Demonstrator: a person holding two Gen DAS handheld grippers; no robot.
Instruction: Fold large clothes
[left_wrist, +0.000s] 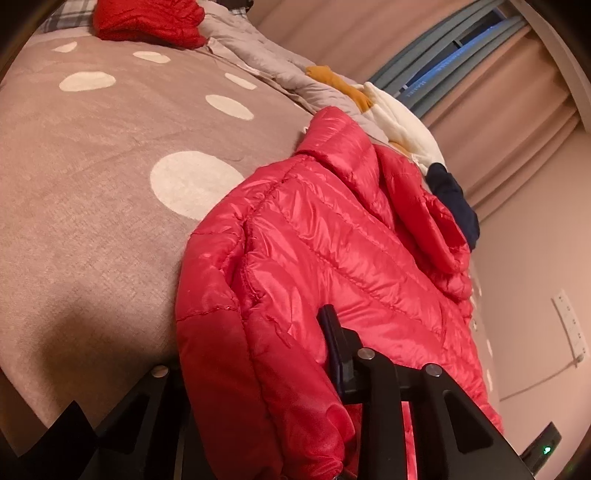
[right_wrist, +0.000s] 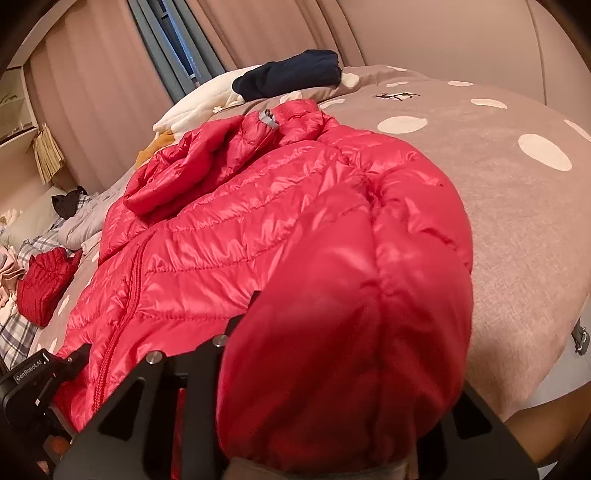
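Note:
A shiny red puffer jacket (left_wrist: 332, 236) lies on a brown bed cover with white dots (left_wrist: 92, 192). In the left wrist view my left gripper (left_wrist: 266, 369) is shut on the jacket's sleeve, which bulges between the two fingers (left_wrist: 334, 332). In the right wrist view the same jacket (right_wrist: 229, 236) lies zip side up with its hood at the far end. My right gripper (right_wrist: 332, 369) is shut on the other sleeve, which drapes over it and hides the fingertips. The left gripper (right_wrist: 33, 384) shows at the lower left of the right wrist view.
A folded red garment (left_wrist: 147, 22) lies farther along the bed, also seen in the right wrist view (right_wrist: 44, 284). A navy garment (right_wrist: 291, 74), a white blanket (left_wrist: 399, 118) and grey bedding (left_wrist: 258, 55) lie by the curtains (right_wrist: 258, 33). The bed's edge (right_wrist: 546, 369) is to the right.

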